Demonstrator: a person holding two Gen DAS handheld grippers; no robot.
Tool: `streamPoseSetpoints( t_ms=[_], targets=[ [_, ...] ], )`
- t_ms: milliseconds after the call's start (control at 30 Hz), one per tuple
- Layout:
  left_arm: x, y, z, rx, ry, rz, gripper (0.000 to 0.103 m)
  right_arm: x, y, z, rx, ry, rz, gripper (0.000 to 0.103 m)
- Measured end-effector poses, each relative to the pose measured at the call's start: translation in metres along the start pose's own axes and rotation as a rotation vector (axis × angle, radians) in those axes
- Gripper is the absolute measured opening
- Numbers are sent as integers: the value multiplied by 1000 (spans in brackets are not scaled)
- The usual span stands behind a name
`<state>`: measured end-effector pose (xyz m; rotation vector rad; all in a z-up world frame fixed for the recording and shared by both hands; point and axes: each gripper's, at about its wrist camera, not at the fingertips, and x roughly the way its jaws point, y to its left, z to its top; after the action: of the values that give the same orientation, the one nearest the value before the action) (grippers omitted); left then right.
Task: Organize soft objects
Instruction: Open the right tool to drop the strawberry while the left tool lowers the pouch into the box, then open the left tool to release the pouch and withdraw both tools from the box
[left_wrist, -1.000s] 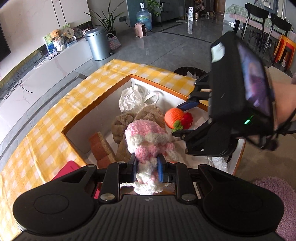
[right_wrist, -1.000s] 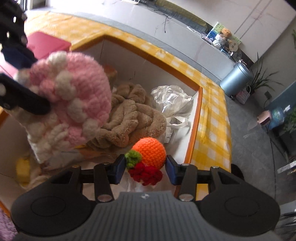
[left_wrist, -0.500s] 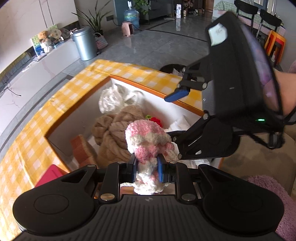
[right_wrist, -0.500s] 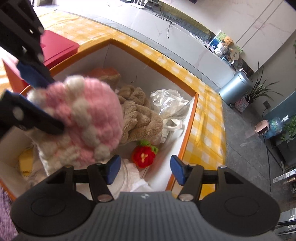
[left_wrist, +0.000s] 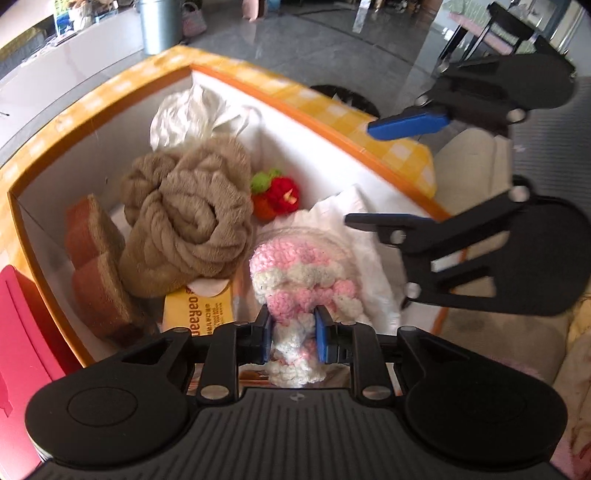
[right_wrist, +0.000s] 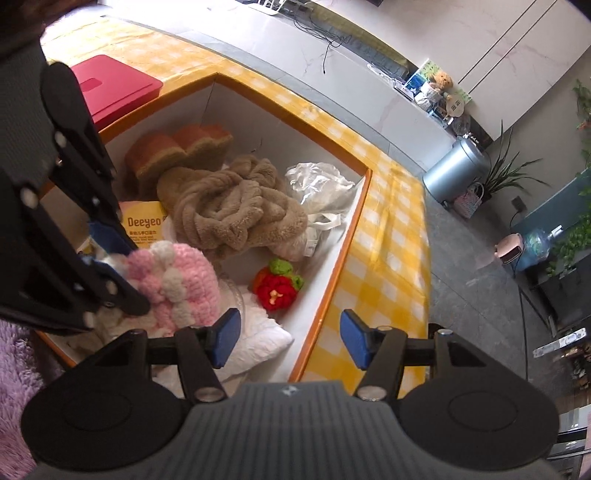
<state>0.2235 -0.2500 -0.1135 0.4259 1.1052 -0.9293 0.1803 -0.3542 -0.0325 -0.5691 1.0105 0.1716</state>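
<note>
A: So, how will that pink-and-white crochet toy (left_wrist: 303, 269) handle?

B: Light and squashy, I'd judge. The left gripper (left_wrist: 291, 334) is clamped on its narrow end, over the storage box (left_wrist: 354, 147), just beside the tan towel (left_wrist: 188, 210). The right gripper (right_wrist: 290, 341) gapes empty.

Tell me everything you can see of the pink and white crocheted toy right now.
The pink and white crocheted toy is chunky yarn: a rounded head banded pink and cream with bobbles, narrowing to a white lower part. The left tool pinches that narrow part between its blue pads, head pointing away into the box. It hangs low over the white pillow; contact there is unclear.
</note>
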Motion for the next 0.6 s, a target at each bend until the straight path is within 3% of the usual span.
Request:
streamPoseSetpoints(
  t_ms=[133,267,400,600],
  targets=[
    [10,-1,-1,12,27,36,30,2,7,0,-9,-3,10,60],
    [2,-4,-2,36,-1,70,45,1,12,2,-19,1,16,59],
    [-21,-6,-4,52,-43,85,61,-6,11,4,-18,0,-3,60],
    [-71,-13,-11,100,-129,136,69,-33,2,13,20,-16,-48,63]
  ],
)
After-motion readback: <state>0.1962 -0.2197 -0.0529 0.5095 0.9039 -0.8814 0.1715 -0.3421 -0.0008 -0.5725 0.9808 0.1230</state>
